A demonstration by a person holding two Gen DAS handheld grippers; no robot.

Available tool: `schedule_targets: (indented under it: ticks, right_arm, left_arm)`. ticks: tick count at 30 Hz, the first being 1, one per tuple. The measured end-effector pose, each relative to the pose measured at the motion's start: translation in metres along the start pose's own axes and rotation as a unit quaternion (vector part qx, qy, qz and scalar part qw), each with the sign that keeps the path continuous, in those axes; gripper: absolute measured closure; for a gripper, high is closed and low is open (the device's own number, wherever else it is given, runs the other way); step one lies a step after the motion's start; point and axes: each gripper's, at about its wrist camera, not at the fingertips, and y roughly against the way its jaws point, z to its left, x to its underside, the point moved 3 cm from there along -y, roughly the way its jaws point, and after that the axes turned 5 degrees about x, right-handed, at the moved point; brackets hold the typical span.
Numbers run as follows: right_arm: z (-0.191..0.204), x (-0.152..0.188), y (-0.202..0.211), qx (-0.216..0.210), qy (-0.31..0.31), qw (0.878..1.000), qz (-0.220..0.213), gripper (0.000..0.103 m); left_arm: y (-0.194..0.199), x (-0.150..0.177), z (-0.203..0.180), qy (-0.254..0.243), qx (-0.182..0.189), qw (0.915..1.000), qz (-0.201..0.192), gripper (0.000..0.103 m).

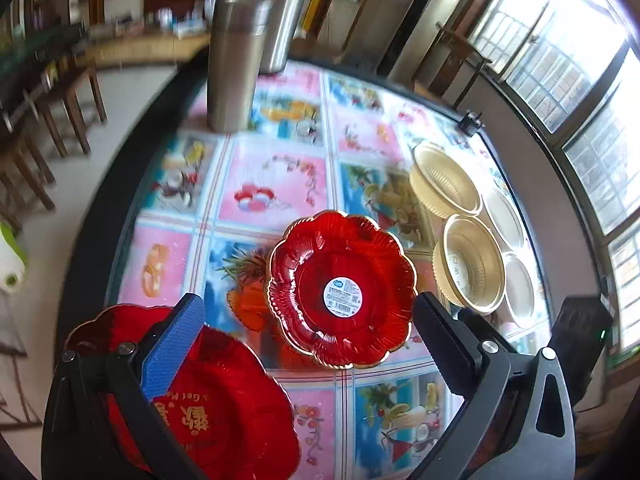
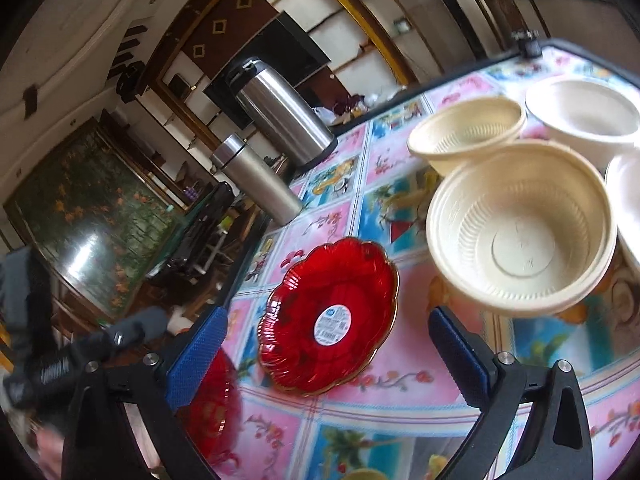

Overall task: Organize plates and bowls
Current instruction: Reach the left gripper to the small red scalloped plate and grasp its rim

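Note:
A red scalloped plate [image 1: 340, 256] with a white sticker lies on the patterned table and appears again in the right wrist view [image 2: 304, 296]. My left gripper [image 1: 309, 300] hovers above it, open, with nothing between the pads. A second red plate [image 1: 224, 412] with gold lettering lies at the near left, partly under the blue left finger [image 1: 176, 344]. Several cream bowls [image 1: 468, 264] stand at the right. My right gripper [image 2: 328, 316] is open, apart from the stickered plate ahead of it. The nearest cream bowl [image 2: 520, 228] sits just beyond its right finger. The lettered plate [image 2: 212, 400] shows behind its left finger.
A steel flask [image 1: 236, 60] and a taller steel pot [image 1: 284, 12] stand at the table's far side. The table's dark rim [image 1: 120, 184] curves round the left, with wooden chairs beyond. A small black clamp [image 1: 472, 120] sits on the far edge. Windows fill the right.

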Motion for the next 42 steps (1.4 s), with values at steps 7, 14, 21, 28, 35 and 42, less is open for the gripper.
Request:
schedule_targets:
  ticks: [7, 14, 21, 28, 35, 42]
  right_arm:
    - [-0.015, 0.001, -0.011, -0.023, -0.063, 0.997, 0.049, 0.018]
    - [-0.030, 0.005, -0.032, -0.037, -0.107, 0.989, 0.094, 0.028]
    - [-0.041, 0.005, -0.043, -0.042, -0.138, 0.984, 0.106, 0.030]
    - [-0.043, 0.007, -0.049, -0.038, -0.146, 0.982, 0.115, 0.044]
    - [-0.047, 0.008, -0.055, -0.031, -0.153, 0.980, 0.119, 0.057]
    - [-0.054, 0.011, -0.060, 0.001, -0.150, 0.982, 0.119, 0.084]
  left_arm:
    - [-0.047, -0.019, 0.027, 0.103, 0.110, 0.9871, 0.054, 0.000]
    - [-0.070, -0.017, 0.020, 0.095, 0.119, 0.9857, 0.073, 0.000]
    - [-0.084, -0.003, 0.021, 0.080, 0.095, 0.9876, 0.097, 0.012]
    - [-0.088, 0.006, 0.023, 0.055, 0.032, 0.9930, 0.099, 0.060]
    - [-0.091, 0.010, 0.028, 0.046, -0.020, 0.9933, 0.104, 0.092]
    - [-0.094, 0.010, 0.023, 0.034, -0.045, 0.9932, 0.102, 0.094]
